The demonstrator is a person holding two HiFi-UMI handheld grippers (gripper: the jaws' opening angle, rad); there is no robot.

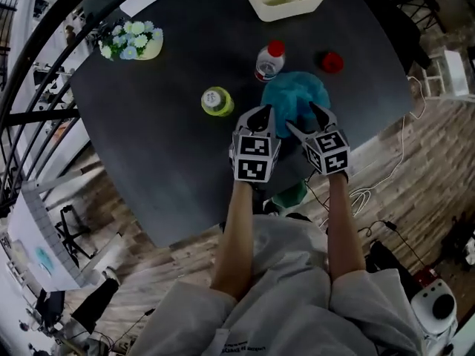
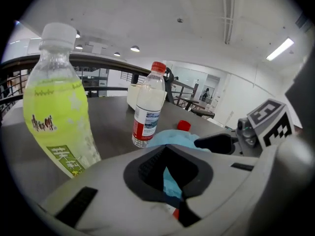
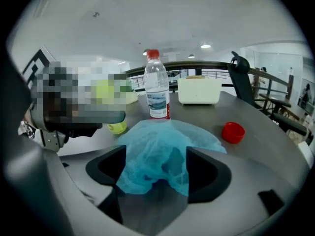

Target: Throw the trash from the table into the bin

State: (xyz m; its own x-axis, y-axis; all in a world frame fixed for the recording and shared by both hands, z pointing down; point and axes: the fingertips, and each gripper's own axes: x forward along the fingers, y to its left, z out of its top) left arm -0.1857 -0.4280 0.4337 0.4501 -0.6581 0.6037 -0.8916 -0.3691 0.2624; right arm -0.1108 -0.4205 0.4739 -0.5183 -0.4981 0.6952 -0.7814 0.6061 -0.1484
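Dark grey, plain, across the whole table (image 1: 148, 162). At mid-frame, a pale turquoise cloth (image 1: 297, 95), mottled lighter and darker in its folds. Just left of it, a drink bottle (image 1: 217, 101) of yellow-green liquid with a white cap and a green label. Above the cloth, a clear water bottle (image 1: 269, 61) with a red cap and a red, white and blue label. Further right, a red lid (image 1: 332, 61). Cream tray (image 1: 286, 7) at the top edge; white and pale blue flowers (image 1: 132, 39) at upper left. Black-and-white square markers on the left gripper (image 1: 260, 116) and right gripper (image 1: 304, 119).
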